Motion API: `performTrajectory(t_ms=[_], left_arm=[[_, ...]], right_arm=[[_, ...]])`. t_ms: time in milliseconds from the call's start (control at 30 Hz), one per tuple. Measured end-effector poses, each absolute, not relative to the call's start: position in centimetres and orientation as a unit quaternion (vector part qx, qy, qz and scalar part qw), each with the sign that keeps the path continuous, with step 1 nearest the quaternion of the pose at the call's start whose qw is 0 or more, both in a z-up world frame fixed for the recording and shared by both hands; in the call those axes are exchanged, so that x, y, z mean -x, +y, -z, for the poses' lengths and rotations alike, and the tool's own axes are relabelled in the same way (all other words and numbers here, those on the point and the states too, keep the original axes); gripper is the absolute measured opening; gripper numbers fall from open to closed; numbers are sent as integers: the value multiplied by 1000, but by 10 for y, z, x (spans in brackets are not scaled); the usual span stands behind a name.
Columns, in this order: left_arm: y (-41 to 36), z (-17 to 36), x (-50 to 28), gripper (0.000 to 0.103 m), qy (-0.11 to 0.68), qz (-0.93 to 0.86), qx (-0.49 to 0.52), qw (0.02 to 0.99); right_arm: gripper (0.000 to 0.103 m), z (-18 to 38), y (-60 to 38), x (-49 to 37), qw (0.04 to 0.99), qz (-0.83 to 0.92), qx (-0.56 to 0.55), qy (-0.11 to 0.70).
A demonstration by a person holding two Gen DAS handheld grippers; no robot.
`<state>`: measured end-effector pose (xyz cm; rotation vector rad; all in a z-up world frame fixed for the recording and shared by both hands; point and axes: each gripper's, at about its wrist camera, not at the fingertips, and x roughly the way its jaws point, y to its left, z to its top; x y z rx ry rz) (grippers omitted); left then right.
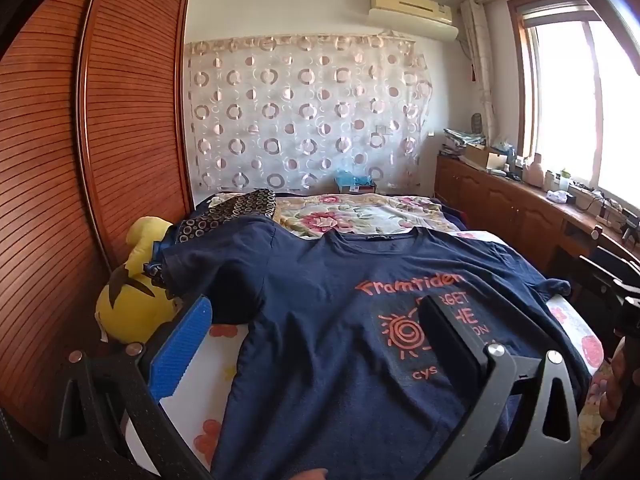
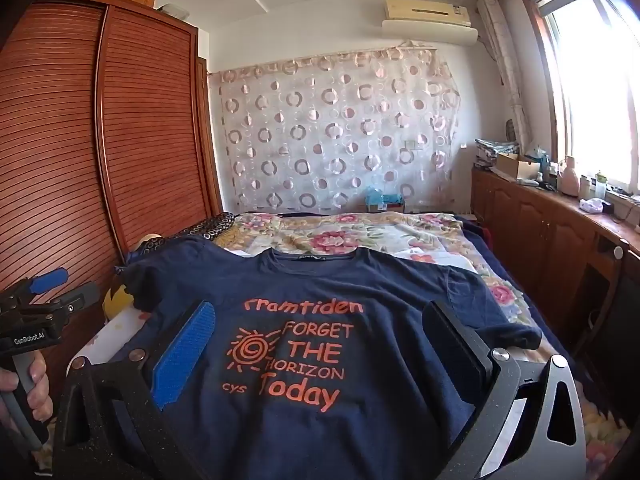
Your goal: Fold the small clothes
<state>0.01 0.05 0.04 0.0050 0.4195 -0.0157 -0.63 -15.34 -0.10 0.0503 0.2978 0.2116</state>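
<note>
Shirt (image 2: 304,360): 1, flat on bed (image 2: 360,240) (2 tongs spread wide).

The T-shirt (image 2: 320,320) lies on the bed (image 2: 360,236) at frame centre, wardrobe (image 2: 100,140) left, cabinets (image 2: 540,224) right, curtain (image 2: 340,136) behind.

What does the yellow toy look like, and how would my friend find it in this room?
Start at the big wooden wardrobe along the left wall, then look down to the gap between it and the bed. The yellow plush toy sits there, beside the sleeve of the navy T-shirt. It is the only bright yellow thing, with dark pointed marks.
</note>
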Motion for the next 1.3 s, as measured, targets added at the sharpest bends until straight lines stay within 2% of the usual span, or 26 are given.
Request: performTrajectory(t_ms=[1300], left_arm=[[3,3,-3,103,206,3,11,978]], right_arm=[[103,3,-149,6,983,-105,-19,146]])
